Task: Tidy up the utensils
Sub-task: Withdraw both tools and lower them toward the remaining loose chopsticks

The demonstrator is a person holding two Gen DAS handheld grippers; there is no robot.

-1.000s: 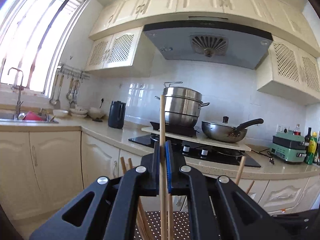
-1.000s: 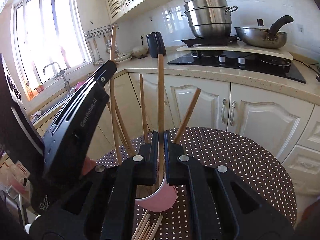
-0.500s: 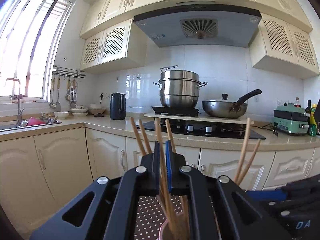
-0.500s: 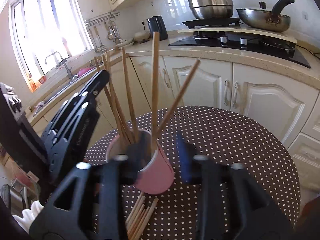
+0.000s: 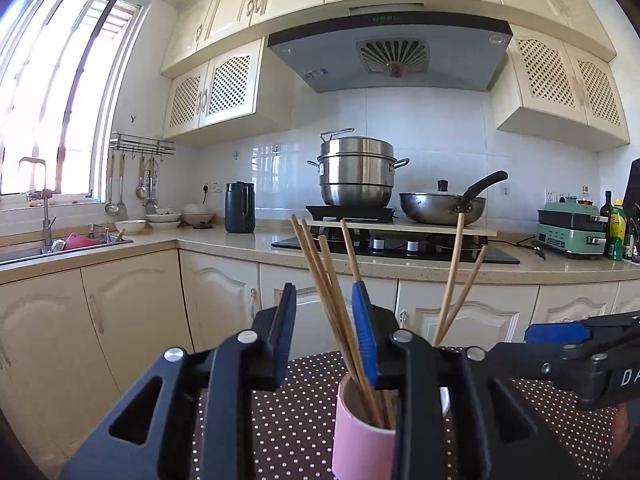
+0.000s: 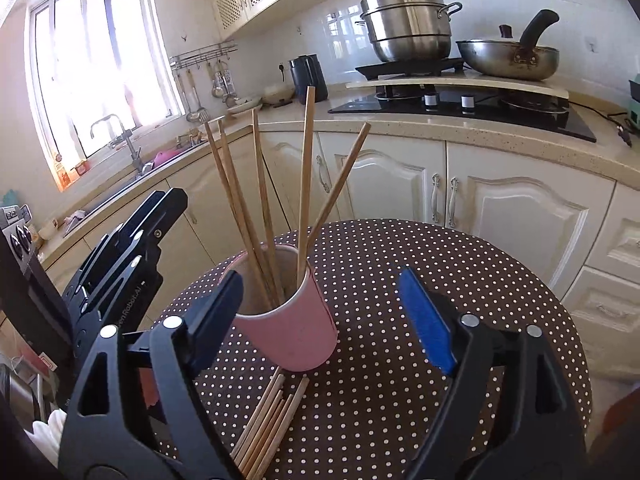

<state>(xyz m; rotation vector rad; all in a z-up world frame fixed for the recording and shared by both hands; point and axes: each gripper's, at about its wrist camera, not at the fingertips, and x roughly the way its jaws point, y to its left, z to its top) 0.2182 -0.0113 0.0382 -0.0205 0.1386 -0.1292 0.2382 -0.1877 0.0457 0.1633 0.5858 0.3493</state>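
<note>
A pink cup (image 6: 296, 332) stands on the round dotted table (image 6: 440, 260) with several wooden chopsticks (image 6: 264, 200) leaning in it. My right gripper (image 6: 320, 284) sits just behind the cup. Its jaws are opening wide on either side of the cup, with no chopstick between them. In the left wrist view the same cup (image 5: 360, 432) is low and near. My left gripper (image 5: 324, 320) is opening, and some of the cup's chopsticks (image 5: 332, 300) rise loose through its gap, with the pads off them. A bundle of loose chopsticks (image 6: 268, 420) lies on the cloth in front of the cup.
Kitchen counters and cream cabinets (image 6: 520, 216) ring the table closely. A stove with a steel steamer pot (image 5: 356, 172) and a wok (image 5: 440, 208) is behind, and a sink (image 5: 60, 244) is at the left. One blue pad (image 5: 556, 334) of the right gripper shows at the right.
Each gripper was shut on one upright chopstick a second ago. Both have let go and their jaws have spread. Those chopsticks now stand in the pink cup, and both grippers have drawn back.
</note>
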